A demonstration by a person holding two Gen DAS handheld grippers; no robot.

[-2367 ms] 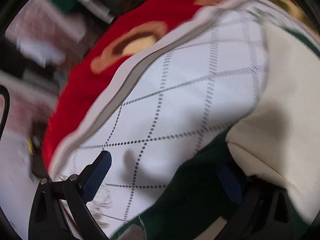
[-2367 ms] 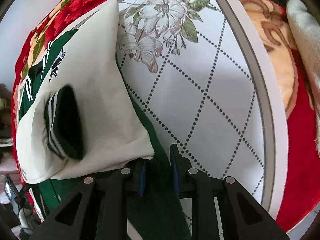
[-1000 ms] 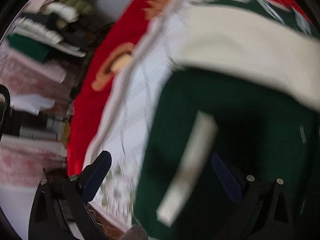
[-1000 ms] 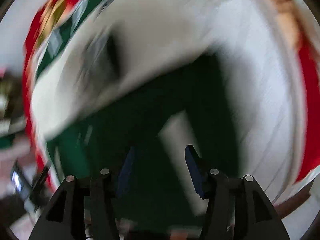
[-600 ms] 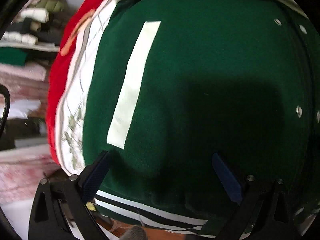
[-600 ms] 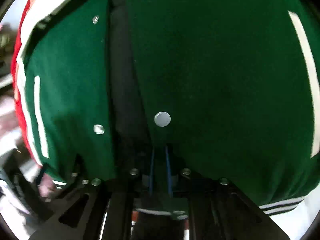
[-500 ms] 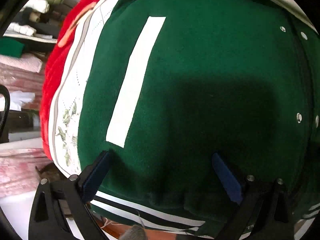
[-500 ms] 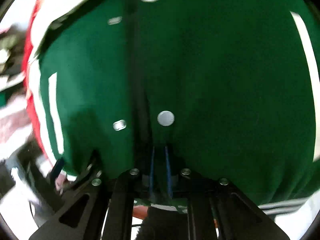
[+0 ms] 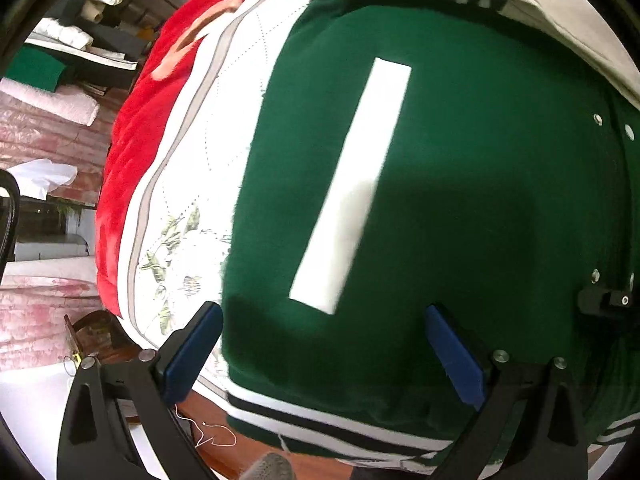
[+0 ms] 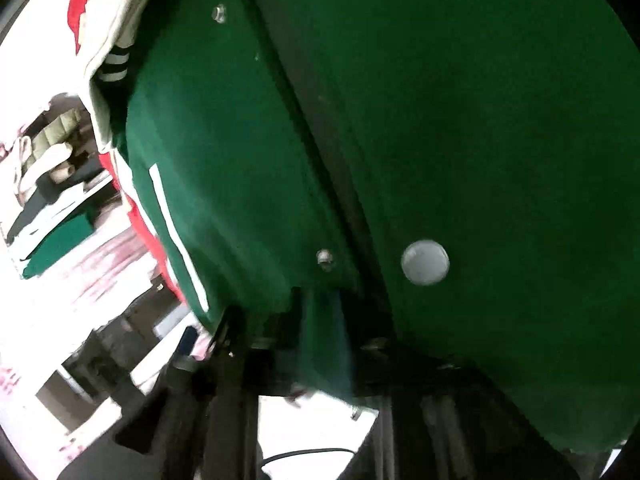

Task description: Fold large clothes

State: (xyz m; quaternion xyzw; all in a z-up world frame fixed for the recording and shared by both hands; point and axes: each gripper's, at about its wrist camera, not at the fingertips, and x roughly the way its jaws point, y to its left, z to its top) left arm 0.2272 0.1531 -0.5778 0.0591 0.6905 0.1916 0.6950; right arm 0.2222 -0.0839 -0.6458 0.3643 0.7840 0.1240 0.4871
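We see one red plush blanket (image 9: 132, 152) spread across the bed, and on it one white quilted cover with a dotted diamond pattern and a grey border (image 9: 224, 128). On that cover lies the one dark green varsity jacket with cream sleeves (image 9: 480, 200), front side up, filling most of both views. Its striped green-and-white hem (image 9: 320, 424) hangs at the near edge of the bed. We count one white rectangular pocket strip (image 9: 352, 184) in the left wrist view, and a second thin white strip (image 10: 178, 236) in the right wrist view, which may be the same one. In the right wrist view we count three silver snap buttons: one large cap (image 10: 425, 262) and two small studs along the dark placket.

Our left gripper (image 9: 324, 356) points steeply down over the jacket's lower front, its two blue pads (image 9: 192, 352) spread wide apart, with nothing clamped between them. Our right gripper (image 10: 324, 320) angles downward at the jacket's front opening, its jaws closed tight on a fold of the green fabric just below the placket; this view is blurred.
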